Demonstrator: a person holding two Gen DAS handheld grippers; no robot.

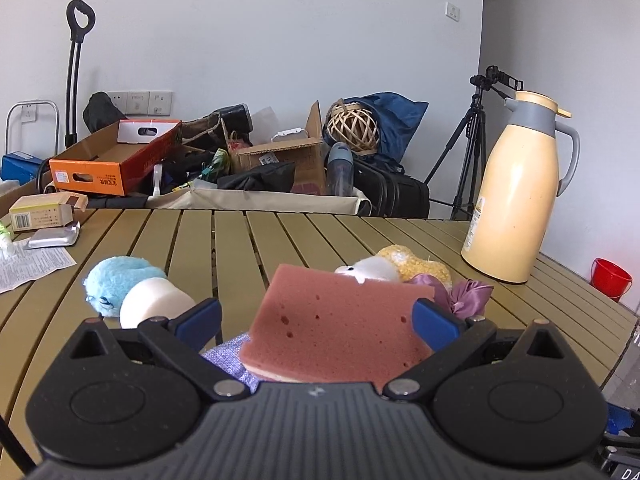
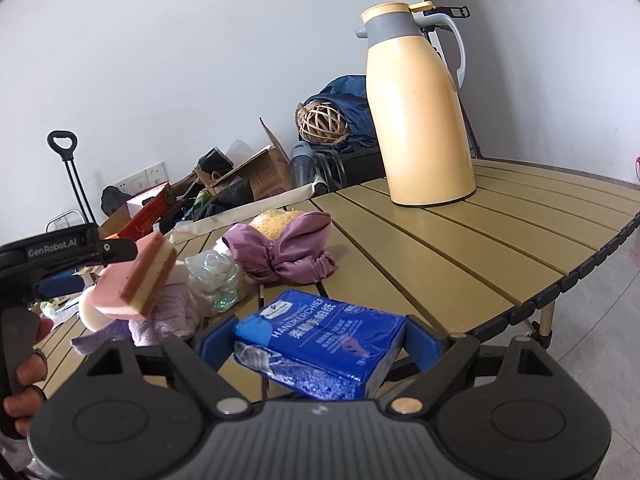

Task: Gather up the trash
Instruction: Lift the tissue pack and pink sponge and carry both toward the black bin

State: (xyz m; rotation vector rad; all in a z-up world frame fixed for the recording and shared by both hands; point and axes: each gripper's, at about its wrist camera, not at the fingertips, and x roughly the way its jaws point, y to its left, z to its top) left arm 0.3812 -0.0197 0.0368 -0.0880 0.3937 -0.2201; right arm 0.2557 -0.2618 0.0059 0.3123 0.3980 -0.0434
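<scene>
My left gripper [image 1: 316,320] is shut on a pink sponge [image 1: 336,332] with a pale underside and holds it tilted above the slatted table [image 1: 240,240]. The right wrist view shows that same sponge [image 2: 136,276] in the air at the left, in the left gripper [image 2: 100,268], with a person's hand below it. My right gripper [image 2: 320,340] is shut on a blue handkerchief tissue pack [image 2: 324,332], its pads against both ends. Behind them lie a purple cloth [image 2: 288,248], crumpled clear plastic [image 2: 212,276], a yellow scrubber [image 2: 276,220] and a lavender towel [image 2: 160,316].
A tall cream thermos jug [image 2: 420,120] stands at the table's far right. A light blue plush [image 1: 116,280], a white round pad [image 1: 156,304], a leaflet [image 1: 32,268], a foil blister [image 1: 52,236] and a small box [image 1: 40,210] lie at the left. Cartons and bags crowd the floor beyond; a red bucket [image 1: 610,280] stands at the right.
</scene>
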